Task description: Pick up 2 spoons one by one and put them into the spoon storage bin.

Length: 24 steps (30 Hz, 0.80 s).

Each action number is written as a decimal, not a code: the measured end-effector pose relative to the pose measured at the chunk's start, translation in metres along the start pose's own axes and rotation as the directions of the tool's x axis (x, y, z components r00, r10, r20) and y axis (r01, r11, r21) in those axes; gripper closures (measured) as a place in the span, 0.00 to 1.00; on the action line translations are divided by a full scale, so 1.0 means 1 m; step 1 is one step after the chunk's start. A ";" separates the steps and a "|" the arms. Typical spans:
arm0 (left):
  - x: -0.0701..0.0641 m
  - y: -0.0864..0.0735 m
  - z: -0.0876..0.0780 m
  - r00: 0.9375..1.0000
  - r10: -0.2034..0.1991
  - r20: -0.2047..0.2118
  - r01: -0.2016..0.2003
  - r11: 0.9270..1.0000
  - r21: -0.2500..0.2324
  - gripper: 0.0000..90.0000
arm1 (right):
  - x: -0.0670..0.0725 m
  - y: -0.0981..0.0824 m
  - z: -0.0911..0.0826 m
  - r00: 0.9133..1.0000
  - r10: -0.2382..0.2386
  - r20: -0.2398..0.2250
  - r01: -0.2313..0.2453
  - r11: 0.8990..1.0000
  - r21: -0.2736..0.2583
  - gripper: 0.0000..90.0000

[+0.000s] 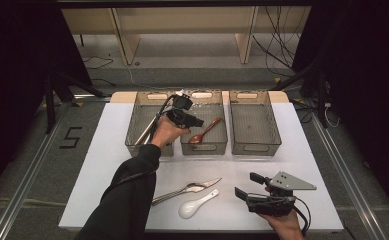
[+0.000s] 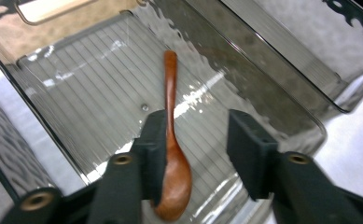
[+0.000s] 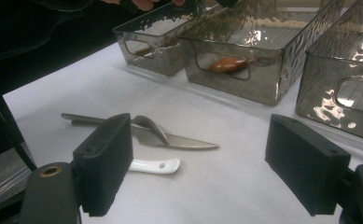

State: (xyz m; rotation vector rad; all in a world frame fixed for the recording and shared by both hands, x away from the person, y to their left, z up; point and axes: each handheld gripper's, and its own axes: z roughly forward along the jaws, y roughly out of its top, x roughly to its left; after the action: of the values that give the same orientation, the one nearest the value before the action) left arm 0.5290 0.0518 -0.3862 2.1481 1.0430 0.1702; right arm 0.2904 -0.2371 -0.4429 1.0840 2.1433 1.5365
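Dim surroundings, glare on clear plastic

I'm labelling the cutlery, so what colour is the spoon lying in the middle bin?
Reddish-brown, like polished wood. The spoon shows best in the left gripper view.

This is looking like a recording lab: black curtains (image 1: 12, 75) are hanging at both sides, loose cables (image 1: 277, 45) are lying on the grey carpet floor (image 1: 192, 75), and a metal rail frame (image 1: 27, 175) is surrounding the white counter (image 1: 112, 165).
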 end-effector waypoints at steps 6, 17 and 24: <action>-0.005 -0.006 -0.017 1.000 -0.001 0.013 0.001 1.000 0.003 0.43 | 0.000 0.000 0.000 1.000 -0.001 0.000 0.001 1.000 0.000 0.26; -0.023 -0.034 -0.048 0.998 0.043 0.043 -0.043 0.999 -0.014 0.31 | 0.001 0.000 0.000 1.000 0.005 0.000 -0.005 1.000 0.004 0.26; -0.034 -0.059 -0.057 0.996 0.075 0.047 -0.075 0.997 -0.007 0.28 | 0.001 0.000 0.001 1.000 0.001 0.001 -0.001 1.000 0.003 0.26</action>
State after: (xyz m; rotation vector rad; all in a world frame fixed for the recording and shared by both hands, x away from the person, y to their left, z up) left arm 0.4460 0.0827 -0.3773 2.1770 0.9349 0.1571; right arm 0.2901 -0.2356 -0.4426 1.0863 2.1448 1.5332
